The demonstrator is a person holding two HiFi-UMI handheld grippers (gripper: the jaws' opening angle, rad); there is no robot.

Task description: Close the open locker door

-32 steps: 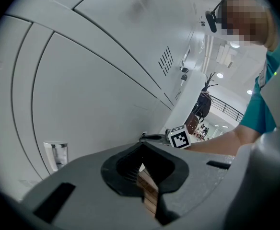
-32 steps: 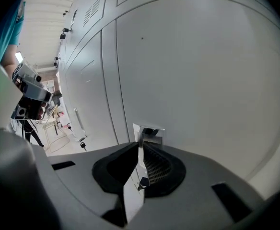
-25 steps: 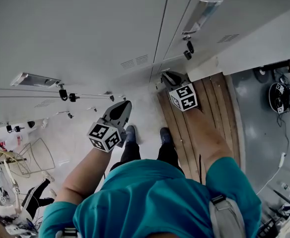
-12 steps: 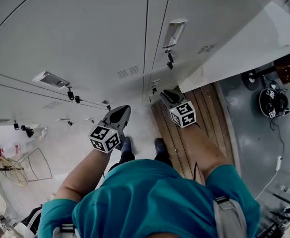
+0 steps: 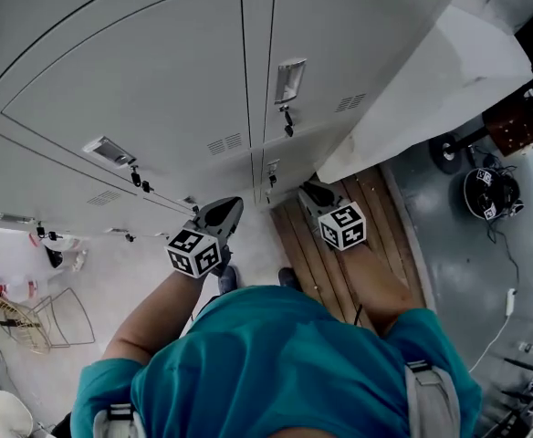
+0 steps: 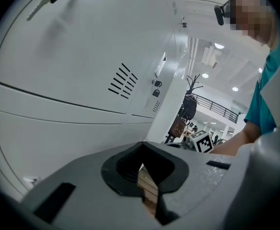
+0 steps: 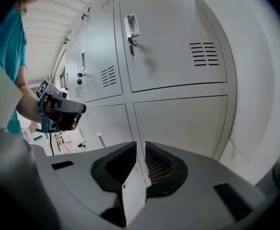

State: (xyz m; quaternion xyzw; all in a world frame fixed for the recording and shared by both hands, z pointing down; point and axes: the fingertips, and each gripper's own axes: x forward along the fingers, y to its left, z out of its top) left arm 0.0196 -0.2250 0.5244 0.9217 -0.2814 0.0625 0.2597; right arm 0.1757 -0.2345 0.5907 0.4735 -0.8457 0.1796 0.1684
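Note:
A bank of grey locker doors (image 5: 157, 80) fills the head view, and every door that shows lies flush. One door carries a recessed handle (image 5: 289, 80) with a key (image 5: 287, 119) under it. That handle (image 7: 131, 25) also shows in the right gripper view. My left gripper (image 5: 233, 205) hangs in front of the lower lockers. In its own view my left gripper (image 6: 141, 146) is shut with nothing held. My right gripper (image 5: 308, 191) is beside it over wooden planks. Its own view shows my right gripper (image 7: 140, 146) open by a narrow gap, empty.
A white wall (image 5: 431, 80) stands out at the right end of the lockers. Wooden planks (image 5: 390, 235) lie below it. A black round object (image 5: 487, 194) and cables sit on the grey floor at right. A wire rack (image 5: 61, 313) stands at lower left.
The head view has swung up the locker front, so more upper doors show. Both grippers have risen with it and stay side by side. Their jaws look unchanged.

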